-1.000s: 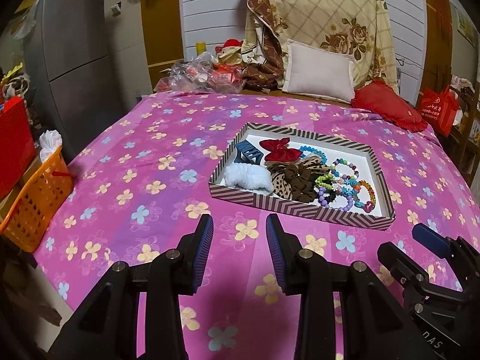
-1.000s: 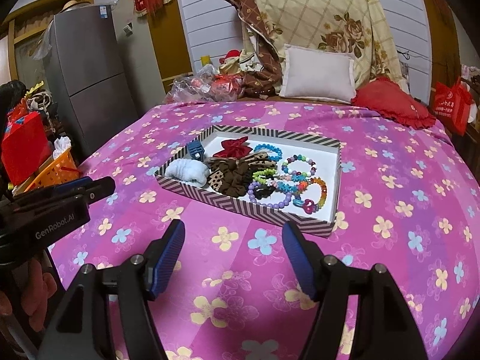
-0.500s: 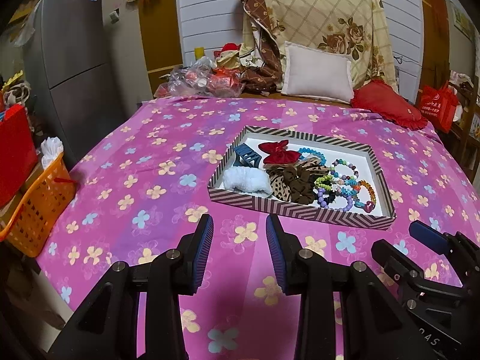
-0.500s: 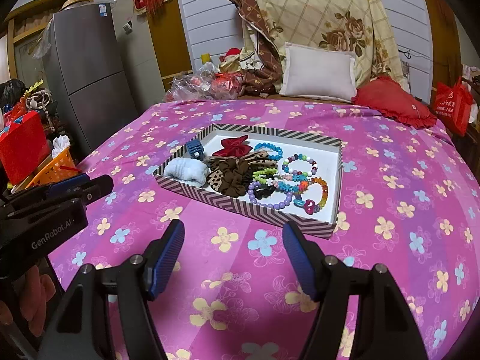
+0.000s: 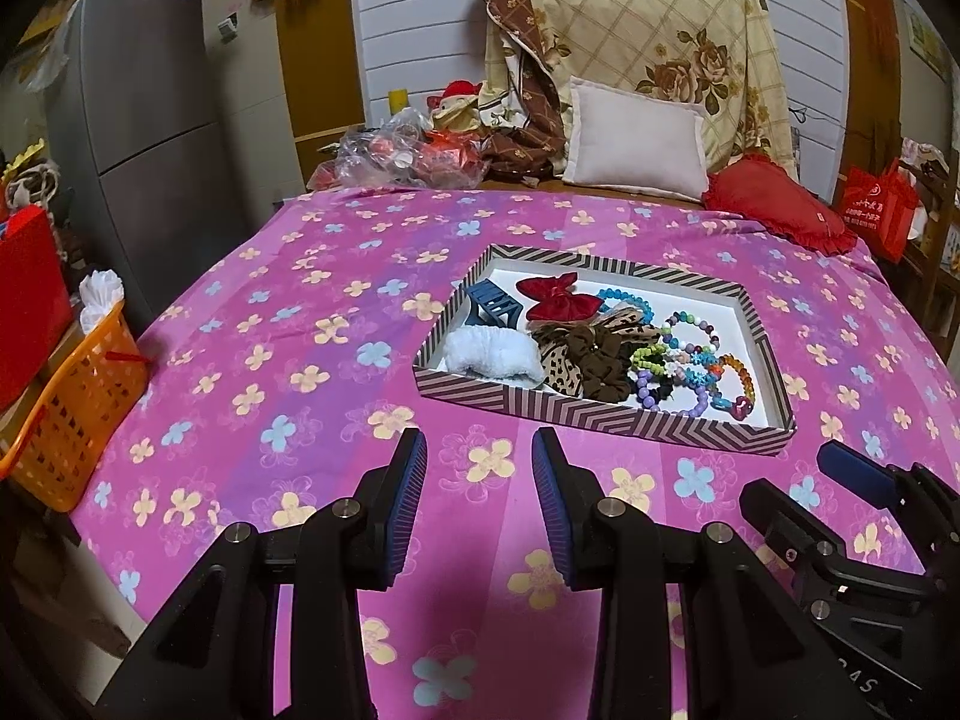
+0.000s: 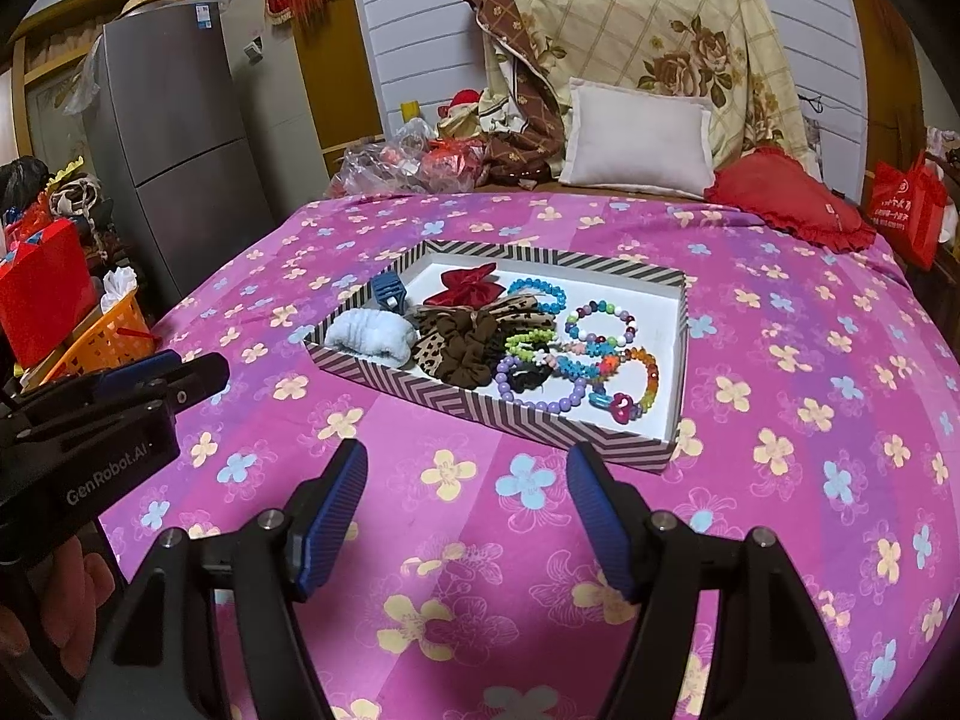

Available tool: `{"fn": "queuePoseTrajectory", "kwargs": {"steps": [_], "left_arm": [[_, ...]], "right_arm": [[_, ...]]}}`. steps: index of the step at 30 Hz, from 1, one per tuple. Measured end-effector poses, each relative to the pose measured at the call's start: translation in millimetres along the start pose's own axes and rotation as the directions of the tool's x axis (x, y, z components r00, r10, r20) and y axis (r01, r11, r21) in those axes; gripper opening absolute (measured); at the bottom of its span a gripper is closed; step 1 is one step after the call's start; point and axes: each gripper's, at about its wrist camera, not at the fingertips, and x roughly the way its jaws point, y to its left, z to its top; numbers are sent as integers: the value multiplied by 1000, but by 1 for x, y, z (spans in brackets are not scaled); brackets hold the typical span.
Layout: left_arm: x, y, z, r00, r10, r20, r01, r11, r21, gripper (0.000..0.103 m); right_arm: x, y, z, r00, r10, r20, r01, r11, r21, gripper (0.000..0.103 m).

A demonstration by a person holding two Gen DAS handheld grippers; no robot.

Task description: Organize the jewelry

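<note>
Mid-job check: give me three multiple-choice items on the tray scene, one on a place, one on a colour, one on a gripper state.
1. The hair claw lies in the tray at its:
A. far left corner
B. near right corner
C. centre

2. The bow is:
A. green
B. red
C. white

3. The right gripper is:
A. shut on a bracelet
B. shut on the tray
C. open, holding nothing

Answers: 1 A, it sits against the far left rim. 2 B, dark red cloth. 3 C, only bedspread shows between its pads.

tray (image 6: 480, 414): striped, flat on bed | bracelets (image 6: 600, 354), scrunchies (image 6: 462, 342): heaped inside
</note>
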Motion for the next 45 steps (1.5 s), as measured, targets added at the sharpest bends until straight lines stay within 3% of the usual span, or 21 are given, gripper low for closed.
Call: {"fn": "queuePoseTrajectory", "kwargs": {"steps": [45], "left_arm": [[9,-10,-10,1000,-15,-22,16,1000,7,33]], "right_arm": [[6,-7,-5,1000,1,-28,0,1000,10,73]]}}
